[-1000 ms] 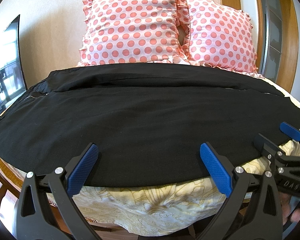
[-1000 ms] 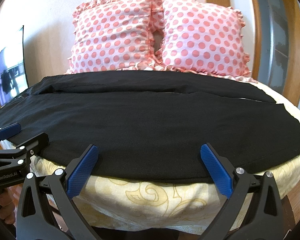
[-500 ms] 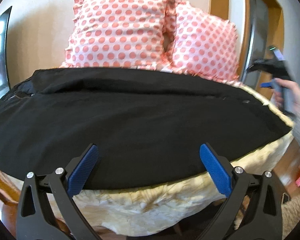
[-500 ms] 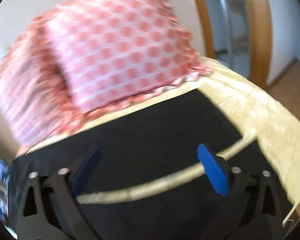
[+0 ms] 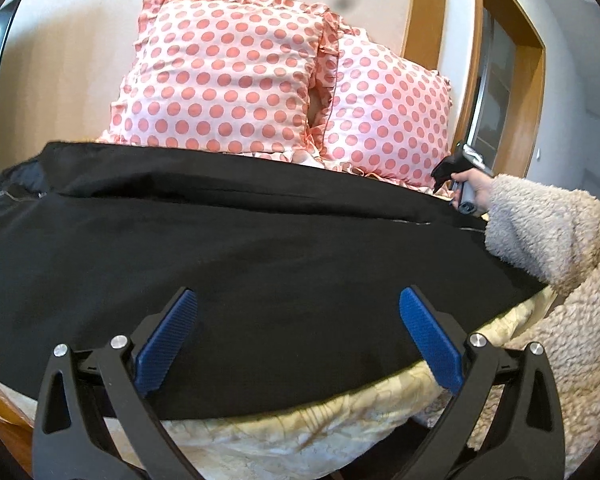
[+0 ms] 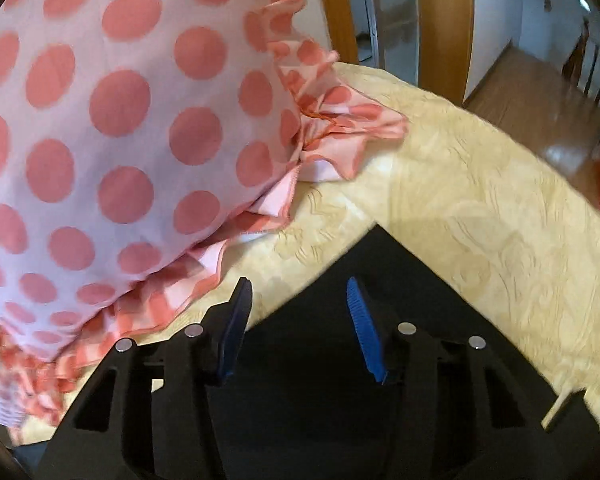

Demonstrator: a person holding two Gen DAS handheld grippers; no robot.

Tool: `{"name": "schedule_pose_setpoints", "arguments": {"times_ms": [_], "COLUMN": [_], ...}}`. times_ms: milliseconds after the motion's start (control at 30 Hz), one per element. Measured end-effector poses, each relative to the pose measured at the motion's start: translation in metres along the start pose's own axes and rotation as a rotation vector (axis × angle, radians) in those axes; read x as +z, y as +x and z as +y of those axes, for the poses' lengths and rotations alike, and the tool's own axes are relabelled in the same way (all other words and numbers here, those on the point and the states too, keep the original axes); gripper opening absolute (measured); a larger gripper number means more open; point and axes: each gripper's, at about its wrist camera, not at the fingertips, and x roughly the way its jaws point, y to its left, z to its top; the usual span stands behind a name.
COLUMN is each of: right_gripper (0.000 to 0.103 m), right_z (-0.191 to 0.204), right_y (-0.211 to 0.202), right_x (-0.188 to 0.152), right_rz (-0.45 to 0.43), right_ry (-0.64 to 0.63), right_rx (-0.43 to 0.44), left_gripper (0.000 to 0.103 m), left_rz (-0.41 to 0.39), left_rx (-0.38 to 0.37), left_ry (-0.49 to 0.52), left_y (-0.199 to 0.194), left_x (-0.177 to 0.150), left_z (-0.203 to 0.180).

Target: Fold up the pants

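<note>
One pair of black pants (image 5: 236, 264) lay spread flat across the bed (image 5: 300, 432), which had a yellow patterned cover. The left tool (image 5: 298, 336) hovered over the near edge of the pants with its two blue pads wide apart, holding nothing. Behind the pants, two pink pillows (image 5: 228, 76) with red dots stood side by side against the wall. At the far right corner of the pants was the right tool (image 6: 298, 320), held by one hand (image 5: 474, 190) in a fluffy beige sleeve (image 5: 548, 236). Its two pads were at a narrower gap, over the corner of the pants (image 6: 364, 276) beside one pillow (image 6: 112, 128), with no cloth between them.
</note>
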Motion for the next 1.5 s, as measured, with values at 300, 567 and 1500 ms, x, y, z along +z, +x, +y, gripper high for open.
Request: {"name": "schedule_pose_setpoints", "arguments": {"times_ms": [300, 567, 1500], "right_gripper": [0.003, 0.002, 0.005], "right_z": [-0.050, -0.139, -0.186], "right_y": [-0.018, -0.137, -0.106], "right_x": [-0.023, -0.093, -0.171], "right_rz": [-0.065, -0.274, -0.026], "right_ry": [0.025, 0.126, 0.274], "right_rx": [0.141, 0.520, 0.708], "left_gripper": [0.101, 0.101, 0.101], "left_rz": [0.011, 0.017, -0.004], "left_rx": [0.002, 0.010, 0.084], "left_ry": [-0.019, -0.051, -0.290], "left_y": [0.001, -0.009, -0.029], "left_x": [-0.006, -0.007, 0.024], "left_z": [0.007, 0.009, 0.042]}}
